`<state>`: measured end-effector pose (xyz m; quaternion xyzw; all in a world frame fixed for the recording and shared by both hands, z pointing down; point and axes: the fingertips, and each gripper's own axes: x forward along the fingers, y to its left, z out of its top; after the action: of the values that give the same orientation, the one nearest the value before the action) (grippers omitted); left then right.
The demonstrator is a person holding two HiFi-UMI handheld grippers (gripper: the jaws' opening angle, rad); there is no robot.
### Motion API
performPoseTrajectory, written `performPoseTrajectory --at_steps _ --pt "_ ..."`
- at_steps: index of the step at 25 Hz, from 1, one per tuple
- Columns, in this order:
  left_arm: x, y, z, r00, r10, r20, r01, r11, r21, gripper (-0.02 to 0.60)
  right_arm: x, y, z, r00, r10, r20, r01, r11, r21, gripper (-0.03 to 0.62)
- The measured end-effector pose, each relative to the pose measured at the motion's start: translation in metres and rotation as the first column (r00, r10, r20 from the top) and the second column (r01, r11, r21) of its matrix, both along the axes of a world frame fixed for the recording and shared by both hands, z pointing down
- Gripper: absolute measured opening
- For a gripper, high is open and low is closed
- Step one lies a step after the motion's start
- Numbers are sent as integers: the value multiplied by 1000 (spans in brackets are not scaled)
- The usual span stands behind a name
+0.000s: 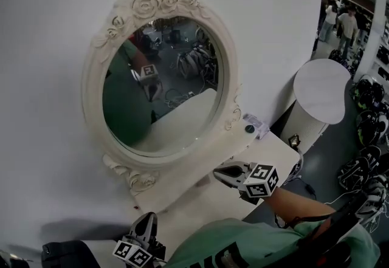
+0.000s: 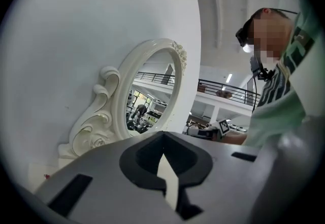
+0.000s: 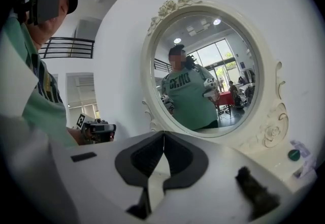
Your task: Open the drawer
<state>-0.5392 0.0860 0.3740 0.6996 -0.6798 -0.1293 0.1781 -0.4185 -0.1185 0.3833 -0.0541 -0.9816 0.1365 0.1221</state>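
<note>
Both grippers were held low over the white bench (image 1: 275,149), close to the person's torso, and pointed toward the mirror (image 1: 163,93).

- Left gripper (image 1: 146,220): seen at the bottom edge of the head view. In its own view (image 2: 162,139) the jaw tips were clenched together with nothing between them. Only pale bench surface showed through the gap behind the tips.
- Right gripper (image 1: 220,173): held over the bench just right of the mirror base. In its own view (image 3: 163,136) the jaws were likewise clenched tip to tip and empty.
- Each gripper was caught in the other's view, the two being well apart.
- Mirror: oval, with a cream carved frame. It was stood on the bench against the white wall (image 1: 55,30), and the person's green shirt was reflected in it (image 3: 208,75).
- A small green round item (image 1: 250,129) was set on the bench near the right foot of the mirror frame, with a clear wrapper (image 1: 260,123) just beside it.
- A round white stand (image 1: 322,92) was placed off the bench's far end.
- Drawer: not made out in any view. The bench front was cut off below the torso in the head view, and neither gripper was seen touching any part of the bench.
</note>
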Motion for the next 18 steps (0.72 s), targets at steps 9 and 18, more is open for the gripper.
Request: performPoseTrajectory --at_steps 9,18 --pt "-7 -21 41 970 227 -83 -228 974 -3 8 24 14 48 975 197 -107 -203 978 -47 12" --pt "11 -51 68 932 342 -120 -348 937 -34 9 77 -13 81 915 363 -175 -374 927 -27 12"
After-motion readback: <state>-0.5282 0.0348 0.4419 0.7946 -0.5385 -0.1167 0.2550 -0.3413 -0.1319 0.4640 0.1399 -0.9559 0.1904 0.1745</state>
